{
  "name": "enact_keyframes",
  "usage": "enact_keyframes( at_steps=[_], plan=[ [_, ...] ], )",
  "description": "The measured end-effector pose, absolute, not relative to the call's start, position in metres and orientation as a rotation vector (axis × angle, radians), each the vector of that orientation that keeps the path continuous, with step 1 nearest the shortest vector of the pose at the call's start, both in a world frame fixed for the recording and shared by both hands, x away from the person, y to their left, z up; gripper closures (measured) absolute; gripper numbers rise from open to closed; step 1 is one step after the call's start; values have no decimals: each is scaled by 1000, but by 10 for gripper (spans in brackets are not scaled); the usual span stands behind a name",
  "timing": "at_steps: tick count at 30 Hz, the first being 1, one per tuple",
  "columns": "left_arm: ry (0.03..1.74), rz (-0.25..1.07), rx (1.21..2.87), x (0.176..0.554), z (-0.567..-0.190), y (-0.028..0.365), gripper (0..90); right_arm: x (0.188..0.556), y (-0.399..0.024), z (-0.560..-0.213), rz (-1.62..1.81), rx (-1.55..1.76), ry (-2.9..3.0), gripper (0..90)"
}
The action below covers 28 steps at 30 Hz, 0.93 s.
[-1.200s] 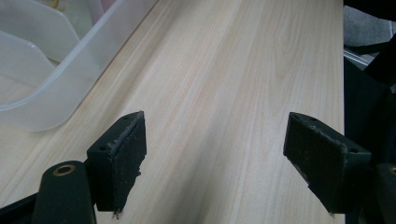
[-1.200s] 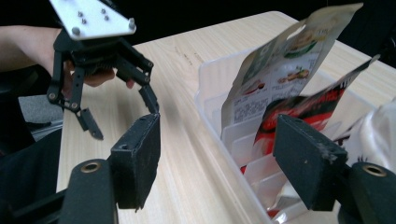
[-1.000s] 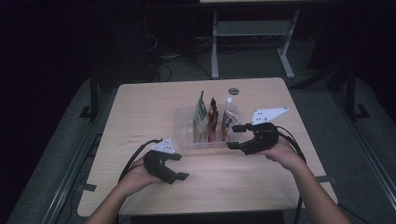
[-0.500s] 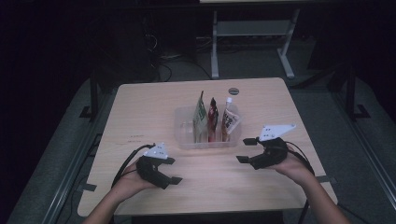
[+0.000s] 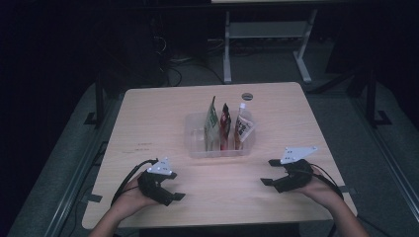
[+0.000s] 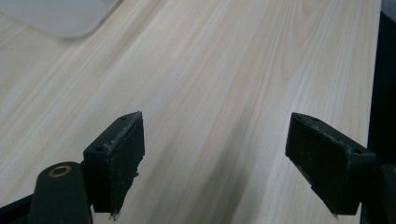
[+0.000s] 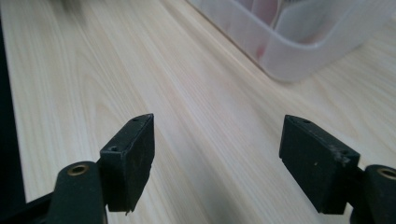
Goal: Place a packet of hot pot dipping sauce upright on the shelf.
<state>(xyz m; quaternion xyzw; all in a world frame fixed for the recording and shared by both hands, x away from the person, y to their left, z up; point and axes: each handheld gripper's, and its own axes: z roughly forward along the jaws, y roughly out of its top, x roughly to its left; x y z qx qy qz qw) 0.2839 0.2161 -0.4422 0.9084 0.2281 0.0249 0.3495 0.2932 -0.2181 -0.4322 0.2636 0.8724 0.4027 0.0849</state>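
Pale wood fills the high view: a light wooden table (image 5: 163, 118) with a clear, shallow plastic bin (image 5: 195, 148) near its middle, and three things standing upright in it side by side — a green pouch (image 5: 212, 123), a dark red pouch (image 5: 225, 126) and a white-capped sachet with dark print (image 5: 243, 127). The bin's long axis runs across the table, left to right. Both grippers sit on the near side of it, well apart from it and from each other: the left gripper (image 5: 174, 193) at the near-left, the right gripper (image 5: 269, 173) at the near-right, jaws of each turned inward toward the middle. By my reading the right one lies a little nearer the bin, with the sachet as the closest item, so any reach goes forward and inward from there. A small dark round disc (image 5: 247, 96) lies beyond the bin.

Over to the left gripper view: jaws spread wide, nothing between them but bare wood grain, and just a corner of the bin (image 6: 65, 18) at top left.

Right gripper view now: jaws have just been opening and stand wide, with nothing between them; the bin's frosted wall (image 7: 299, 51) sits up ahead to the right, reddish pouch colour blurring through, which the high view cannot give so close.
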Motion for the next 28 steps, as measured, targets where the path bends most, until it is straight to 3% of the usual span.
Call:
enact_keyframes(
  at_steps=[28],
  plan=[
    [544, 98, 2438, 282, -451, 216, 185, 293, -218, -442, 1108, 727, 2642, 221]
  ],
)
